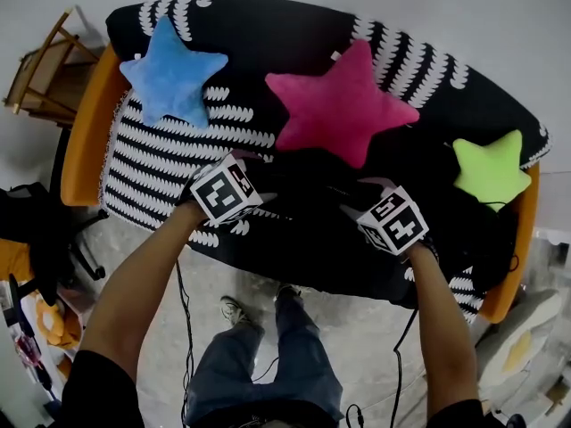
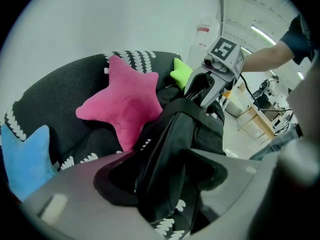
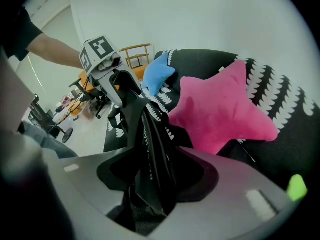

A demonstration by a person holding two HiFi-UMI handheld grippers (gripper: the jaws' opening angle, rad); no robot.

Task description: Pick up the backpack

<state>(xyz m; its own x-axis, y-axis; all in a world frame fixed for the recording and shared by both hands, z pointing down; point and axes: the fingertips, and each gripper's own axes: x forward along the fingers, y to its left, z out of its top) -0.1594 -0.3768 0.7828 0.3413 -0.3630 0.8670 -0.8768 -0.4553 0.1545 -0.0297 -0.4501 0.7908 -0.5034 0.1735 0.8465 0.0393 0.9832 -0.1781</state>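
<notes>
Lying on the seat of the sofa (image 1: 169,163), the black backpack (image 1: 312,199) is in the middle part, just on the near side of the pink star pillow (image 1: 343,105). The sofa has an orange frame and a black cover with a white pattern.

The left tool (image 1: 254,181) is on the left end of the backpack and the right tool (image 1: 361,199) is on its right end. Both point steeply down to it.

In the left gripper view, a thick fold of the black material stands between the two jaws of the left tool (image 2: 165,179) and fills the gap from side to side. This tool is pinching the backpack (image 2: 175,129). In the right gripper view, the right tool (image 3: 150,179) has a bunched fold of the backpack (image 3: 147,129) between its jaws, and the jaws press on it from both sides. Each gripper view shows also the other tool at the opposite end, and the black fabric runs from one tool to the other.

A blue star pillow (image 1: 174,74) lies at the far left of the sofa. A green star pillow (image 1: 489,169) lies at the right end, apart from both tools. A wooden chair (image 1: 40,69) stands on the floor (image 1: 357,328) to the left of the sofa. The person's legs (image 1: 268,364) are at the near side of the sofa.
</notes>
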